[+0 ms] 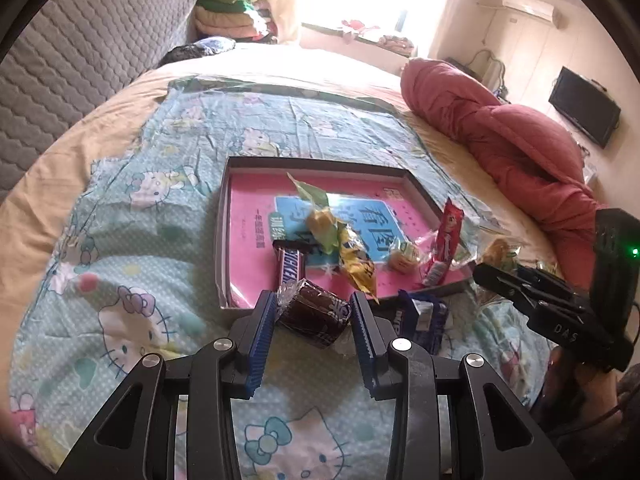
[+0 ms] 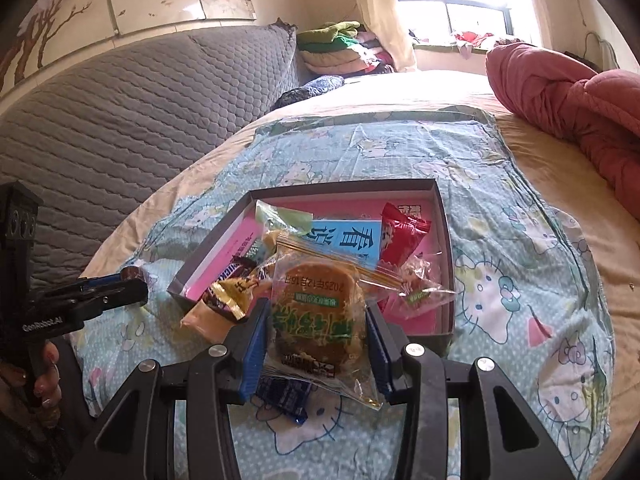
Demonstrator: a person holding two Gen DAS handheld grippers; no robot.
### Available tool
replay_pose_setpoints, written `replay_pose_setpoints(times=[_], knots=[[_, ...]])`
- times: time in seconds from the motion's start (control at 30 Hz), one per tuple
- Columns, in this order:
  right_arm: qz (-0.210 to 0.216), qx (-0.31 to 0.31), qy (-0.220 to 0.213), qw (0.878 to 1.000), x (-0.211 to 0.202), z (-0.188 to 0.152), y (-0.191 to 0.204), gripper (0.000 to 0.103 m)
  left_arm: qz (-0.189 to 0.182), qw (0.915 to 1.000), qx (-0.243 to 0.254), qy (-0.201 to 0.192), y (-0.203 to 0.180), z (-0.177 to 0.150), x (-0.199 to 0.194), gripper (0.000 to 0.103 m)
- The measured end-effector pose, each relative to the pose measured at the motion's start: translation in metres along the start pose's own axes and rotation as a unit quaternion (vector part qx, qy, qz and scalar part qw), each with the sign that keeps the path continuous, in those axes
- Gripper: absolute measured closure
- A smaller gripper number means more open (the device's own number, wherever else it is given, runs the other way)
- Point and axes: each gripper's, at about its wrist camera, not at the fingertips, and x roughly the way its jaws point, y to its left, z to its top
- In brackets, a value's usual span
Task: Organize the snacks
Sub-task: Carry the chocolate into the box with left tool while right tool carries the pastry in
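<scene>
My left gripper [image 1: 313, 312] is shut on a dark brown wrapped cake [image 1: 316, 318], held above the bed just in front of the shallow grey box [image 1: 222, 232] with a pink book inside. My right gripper [image 2: 316, 320] is shut on a round pastry in a clear wrapper [image 2: 318, 312], lifted near the box's front edge [image 2: 448, 336]. In the box lie a Snickers bar [image 1: 291, 266], a yellow packet [image 1: 358, 266], a green-wrapped sweet [image 1: 320, 216], a red packet [image 1: 444, 240] and small clear-wrapped sweets [image 1: 404, 254]. A blue packet [image 1: 424, 318] lies on the sheet before the box.
The box sits on a Hello Kitty sheet [image 1: 132, 264] spread over a bed. A red quilt [image 1: 500, 132] is bundled at the right, a grey padded headboard [image 2: 120, 120] at the left. Folded clothes [image 1: 232, 12] are stacked by the window. A hand [image 2: 44, 380] holds the left gripper.
</scene>
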Motion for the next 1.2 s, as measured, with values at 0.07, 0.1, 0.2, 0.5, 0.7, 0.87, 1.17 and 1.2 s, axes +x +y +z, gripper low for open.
replay_pose_setpoints(times=[0.07,0.1,0.2,0.5,0.7,0.87,1.17,1.2], knots=[[0.001,-0.001,0.000,1.000,0.002,0.002,-0.001,0.058,0.001,1.0000,-0.001,-0.002,0.002,0.002,0.002,0.064],[0.001,-0.001,-0.001,1.000,0.003,0.003,-0.001,0.058,0.005,1.0000,0.001,-0.004,0.002,0.003,0.003,0.064],[0.006,-0.005,0.001,1.000,0.009,0.006,-0.001,0.058,0.007,1.0000,0.004,-0.006,0.002,0.006,0.008,0.064],[0.007,-0.009,0.001,1.000,0.022,0.015,-0.003,0.058,0.025,0.9996,-0.008,-0.001,0.016,0.014,0.032,0.064],[0.002,-0.011,0.002,1.000,0.033,0.022,-0.005,0.058,0.034,0.9994,-0.006,0.003,0.020,0.019,0.048,0.064],[-0.008,-0.017,0.004,1.000,0.039,0.024,-0.007,0.058,0.051,0.9986,0.009,0.011,0.020,0.021,0.060,0.064],[-0.018,-0.028,0.008,0.999,0.052,0.028,-0.007,0.058,0.071,0.9961,0.044,0.029,0.014,0.018,0.079,0.064],[-0.018,-0.030,0.009,0.999,0.055,0.029,-0.007,0.058,0.071,0.9960,0.045,0.030,0.014,0.017,0.079,0.064]])
